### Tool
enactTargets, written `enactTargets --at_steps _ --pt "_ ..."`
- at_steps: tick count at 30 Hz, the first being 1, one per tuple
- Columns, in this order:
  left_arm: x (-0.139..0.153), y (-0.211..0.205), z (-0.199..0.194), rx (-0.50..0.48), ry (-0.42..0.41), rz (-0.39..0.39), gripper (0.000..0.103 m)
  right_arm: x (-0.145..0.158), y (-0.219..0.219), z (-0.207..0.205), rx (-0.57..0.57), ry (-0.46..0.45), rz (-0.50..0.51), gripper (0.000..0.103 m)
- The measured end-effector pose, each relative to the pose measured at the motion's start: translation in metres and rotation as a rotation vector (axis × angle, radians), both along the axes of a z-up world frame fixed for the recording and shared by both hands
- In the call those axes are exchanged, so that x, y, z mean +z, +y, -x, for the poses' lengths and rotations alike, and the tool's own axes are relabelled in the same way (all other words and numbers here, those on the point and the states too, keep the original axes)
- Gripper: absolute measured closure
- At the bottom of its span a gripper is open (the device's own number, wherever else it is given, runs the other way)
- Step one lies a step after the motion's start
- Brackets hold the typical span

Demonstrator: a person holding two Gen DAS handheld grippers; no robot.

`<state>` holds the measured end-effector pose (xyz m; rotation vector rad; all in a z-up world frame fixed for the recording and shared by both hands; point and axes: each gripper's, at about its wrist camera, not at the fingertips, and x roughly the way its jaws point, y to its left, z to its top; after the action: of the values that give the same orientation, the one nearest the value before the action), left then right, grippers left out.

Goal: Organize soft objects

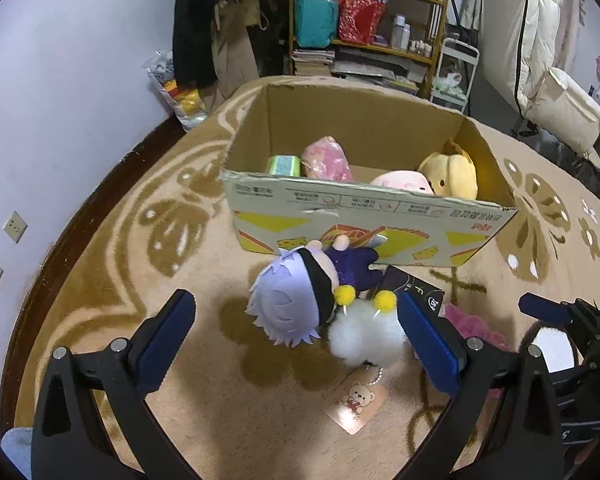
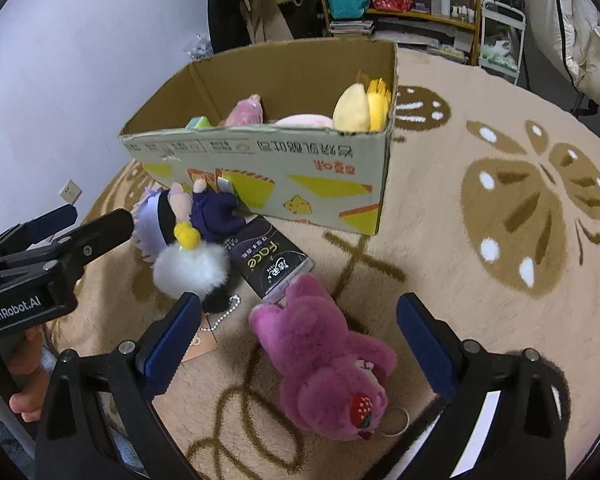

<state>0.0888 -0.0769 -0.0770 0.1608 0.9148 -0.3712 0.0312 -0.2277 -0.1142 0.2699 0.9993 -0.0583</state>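
Observation:
An open cardboard box (image 1: pixel 364 216) (image 2: pixel 260 152) stands on the carpet and holds a yellow plush (image 1: pixel 452 174), pink plushes (image 1: pixel 326 158) and a green item (image 1: pixel 284 165). In front of it lie a lavender-haired doll (image 1: pixel 296 296) (image 2: pixel 168 216), a white fluffy plush (image 1: pixel 364 338) (image 2: pixel 192 268) and a black tissue pack (image 2: pixel 268 264). My left gripper (image 1: pixel 296 312) is open around the doll and white plush, above them. A magenta bear plush (image 2: pixel 328 360) lies between the open fingers of my right gripper (image 2: pixel 296 312).
A beige carpet (image 2: pixel 500 300) with brown butterfly patterns covers the floor. A paper tag with a bear print (image 1: pixel 356 404) lies near the white plush. A shelf (image 1: pixel 368 20) with bags, hanging clothes and a white cart (image 1: pixel 456 72) stand behind the box. The wall (image 1: pixel 60 100) is at left.

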Motion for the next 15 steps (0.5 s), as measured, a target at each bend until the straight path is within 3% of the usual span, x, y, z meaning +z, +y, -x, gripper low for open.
enactTargets --at_steps 4,15 --pt "-0.009 -0.007 -0.004 -0.018 0.030 -0.006 0.003 -0.008 0.000 -0.004 0.004 0.029 -0.001 0.007" --pt "-0.038 -0.027 -0.011 -0.078 0.122 -0.036 0.003 -0.036 0.000 -0.020 0.031 0.124 -0.028 0.010"
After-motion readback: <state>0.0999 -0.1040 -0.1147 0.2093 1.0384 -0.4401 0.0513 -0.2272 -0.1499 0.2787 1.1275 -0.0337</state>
